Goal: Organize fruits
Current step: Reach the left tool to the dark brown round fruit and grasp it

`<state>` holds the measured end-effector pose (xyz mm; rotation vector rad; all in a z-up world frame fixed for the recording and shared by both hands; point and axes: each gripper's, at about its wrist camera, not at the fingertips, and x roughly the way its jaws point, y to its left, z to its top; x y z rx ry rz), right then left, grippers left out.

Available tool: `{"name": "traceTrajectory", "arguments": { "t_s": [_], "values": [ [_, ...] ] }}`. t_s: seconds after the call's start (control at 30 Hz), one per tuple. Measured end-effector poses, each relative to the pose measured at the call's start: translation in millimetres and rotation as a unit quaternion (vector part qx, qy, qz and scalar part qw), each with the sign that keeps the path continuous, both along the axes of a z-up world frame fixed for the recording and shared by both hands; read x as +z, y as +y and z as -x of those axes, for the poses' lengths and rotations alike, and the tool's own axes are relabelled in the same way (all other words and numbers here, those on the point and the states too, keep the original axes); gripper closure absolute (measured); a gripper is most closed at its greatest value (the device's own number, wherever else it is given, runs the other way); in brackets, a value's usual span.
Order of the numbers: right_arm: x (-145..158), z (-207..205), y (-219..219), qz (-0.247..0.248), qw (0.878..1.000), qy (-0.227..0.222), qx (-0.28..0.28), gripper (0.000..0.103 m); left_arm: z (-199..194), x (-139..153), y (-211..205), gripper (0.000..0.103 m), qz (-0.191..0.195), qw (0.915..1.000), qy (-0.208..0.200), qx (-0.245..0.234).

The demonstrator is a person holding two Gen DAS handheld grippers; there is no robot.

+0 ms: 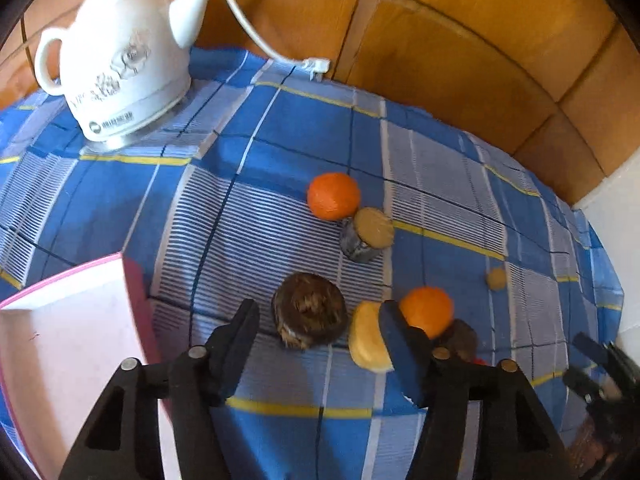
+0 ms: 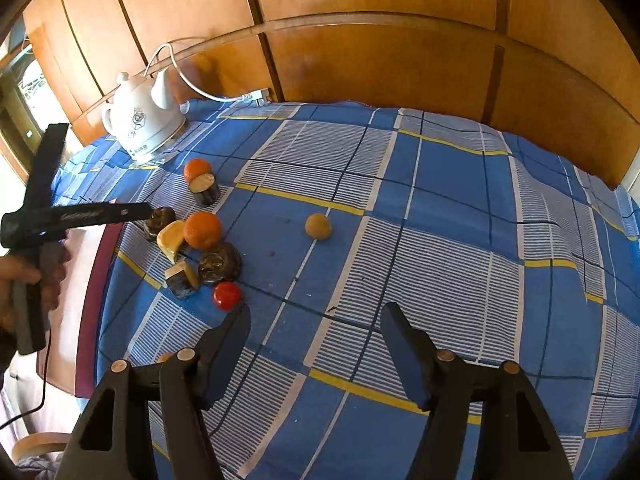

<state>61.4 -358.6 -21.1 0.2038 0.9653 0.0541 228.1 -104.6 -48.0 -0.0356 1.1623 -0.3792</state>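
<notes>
We are looking at a little bunch of fruits lying on a blue checked cloth (image 2: pixel 420 200) that is covering the surface. In the middle of the bunch an orange (image 1: pixel 426 310) is sitting, touching a yellow fruit slice (image 1: pixel 368 338) on one side and a dark round piece (image 2: pixel 220 262) on the other. A brown fuzzy round fruit (image 1: pixel 309 309) is lying just beside the yellow slice. A second orange (image 1: pixel 333 195) is sitting farther back, touching a short dark chunk with a pale cut top (image 1: pixel 366 234). A small red ball-like fruit (image 2: pixel 227 295) and another dark chunk with a pale top (image 2: pixel 182 278) are lying at the near edge of the bunch. One small tan round fruit (image 2: pixel 318 226) is sitting alone, well apart from the rest.

We are holding our left gripper (image 1: pixel 320 338) over the bunch with its fingers partly apart and nothing between them; the fuzzy fruit is showing in the gap. Our right gripper (image 2: pixel 316 336) is hanging over bare cloth, fingers also apart and holding nothing.

A pink-edged box (image 1: pixel 60 320) is sitting beside the bunch. A white teapot-shaped kettle (image 1: pixel 116 60) with a white cord (image 2: pixel 200 92) is standing at the back by the wooden wall (image 2: pixel 380 40).
</notes>
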Motion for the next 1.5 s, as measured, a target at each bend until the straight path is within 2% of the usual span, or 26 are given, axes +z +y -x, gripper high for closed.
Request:
{"name": "traceTrajectory", "arguments": {
  "t_s": [0.17, 0.2, 0.27, 0.3, 0.5, 0.87, 1.2, 1.37, 1.43, 1.5],
  "values": [
    [-1.7, -1.2, 0.5, 0.005, 1.0, 0.001, -0.001, 0.034, -12.9, -23.8, 0.3, 0.038, 0.006, 0.9993, 0.034, 0.014],
    [-1.9, -1.6, 2.9, 0.013, 1.0, 0.001, 0.002, 0.034, -12.1, -24.2, 0.8, 0.038, 0.01, 0.9995, 0.028, 0.014],
    [-2.4, -1.7, 9.4, 0.039, 0.999, -0.002, 0.007, 0.034, -10.1, -23.7, 0.5, 0.048, 0.016, 0.9996, 0.021, 0.006],
    [-2.5, -1.5, 12.6, 0.051, 0.999, -0.004, 0.01, 0.034, -9.2, -23.7, 0.8, 0.057, 0.019, 0.9996, 0.019, 0.004],
    [0.5, 1.1, 21.0, 0.112, 0.993, -0.024, 0.008, 0.034, -4.9, -24.5, 5.1, 0.057, 0.026, 0.9997, 0.0, -0.001],
    [4.6, 2.9, 23.2, 0.159, 0.986, -0.04, -0.008, 0.034, 13.0, -13.3, 3.6, 0.058, 0.009, 0.9993, -0.034, -0.008],
    [3.0, 1.3, 14.8, 0.143, 0.989, -0.034, -0.025, 0.035, 31.9, 4.2, 14.0, 0.058, 0.03, 0.9976, -0.061, 0.004],
    [-4.3, -1.4, 14.4, 0.1, 0.995, -0.014, -0.01, 0.039, 47.1, 14.9, 20.7, 0.058, 0.043, 0.9964, -0.073, 0.005],
    [-6.6, -2.1, 16.1, 0.079, 0.997, -0.007, 0.0, 0.046, 55.8, 19.1, 23.8, 0.058, 0.044, 0.9957, -0.081, 0.003],
    [-9.5, -3.5, 18.8, 0.061, 0.998, 0.001, 0.011, 0.047, 63.8, 23.1, 27.0, 0.058, 0.048, 0.9951, -0.087, 0.0]
  ]
}}
